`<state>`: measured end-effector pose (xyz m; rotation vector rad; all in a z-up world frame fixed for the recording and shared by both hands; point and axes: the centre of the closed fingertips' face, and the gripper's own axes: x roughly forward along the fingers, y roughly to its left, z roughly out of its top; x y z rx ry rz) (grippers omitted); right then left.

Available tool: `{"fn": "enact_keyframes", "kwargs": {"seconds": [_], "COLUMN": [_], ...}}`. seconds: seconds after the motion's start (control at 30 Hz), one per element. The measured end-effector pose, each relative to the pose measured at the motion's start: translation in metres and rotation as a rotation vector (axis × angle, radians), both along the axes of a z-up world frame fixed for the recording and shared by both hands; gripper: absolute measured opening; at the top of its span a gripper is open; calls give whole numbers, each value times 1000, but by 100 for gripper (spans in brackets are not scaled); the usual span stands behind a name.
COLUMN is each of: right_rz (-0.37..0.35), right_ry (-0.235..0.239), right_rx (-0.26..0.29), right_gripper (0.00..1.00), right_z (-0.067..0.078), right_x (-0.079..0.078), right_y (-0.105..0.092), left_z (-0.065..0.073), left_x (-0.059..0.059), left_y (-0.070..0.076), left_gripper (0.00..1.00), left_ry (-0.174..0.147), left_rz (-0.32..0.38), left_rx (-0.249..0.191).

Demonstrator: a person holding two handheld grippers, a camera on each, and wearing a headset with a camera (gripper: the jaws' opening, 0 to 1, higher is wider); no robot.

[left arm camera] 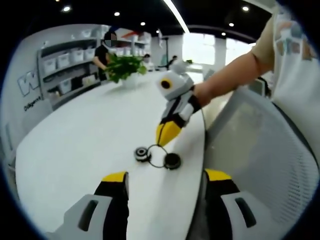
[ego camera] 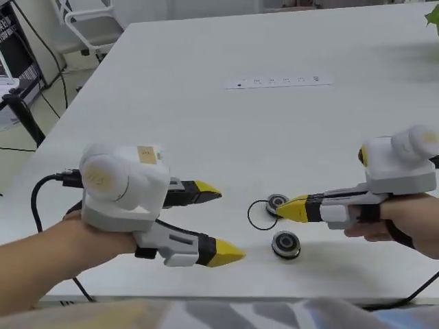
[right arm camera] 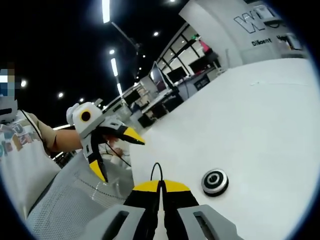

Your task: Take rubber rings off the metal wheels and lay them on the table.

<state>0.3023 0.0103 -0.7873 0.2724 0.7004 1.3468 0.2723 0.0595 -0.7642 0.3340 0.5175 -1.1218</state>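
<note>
My right gripper point(ego camera: 285, 209) is shut on a thin black rubber ring point(ego camera: 250, 214), which hangs from its yellow tips just above the white table point(ego camera: 206, 123). Two metal wheels lie close by: one point(ego camera: 276, 201) right behind the tips, the other point(ego camera: 286, 244) nearer the front edge. The left gripper view shows the ring point(left arm camera: 159, 166) looped between both wheels point(left arm camera: 142, 153) point(left arm camera: 172, 161). In the right gripper view the ring point(right arm camera: 155, 172) rises from the closed jaws, with a wheel point(right arm camera: 215, 181) to their right. My left gripper point(ego camera: 219, 223) is open and holds nothing, left of the ring.
A socket strip point(ego camera: 278, 82) is set into the tabletop further back. A black cable point(ego camera: 38, 199) trails from the left gripper over the front edge. A chair point(ego camera: 89, 24) stands beyond the far left corner, and a potted plant point(left arm camera: 122, 67) sits at the table's far end.
</note>
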Motion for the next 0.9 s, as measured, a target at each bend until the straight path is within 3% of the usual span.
{"fn": "enact_keyframes", "kwargs": {"seconds": [0.4,0.9], "right_rz": [43,81], "right_ry": [-11,-15], "right_rx": [-60,-143], "right_gripper": [0,0], "right_z": [-13,-35], "right_x": [2,-1], "right_y": [17,26], "left_z": [3,-2], "left_x": [-2,-5], "left_y": [17,24], "left_gripper": [67,68], "left_ry": [11,26], "left_rz": [50,65], "left_rx": [0,13]}}
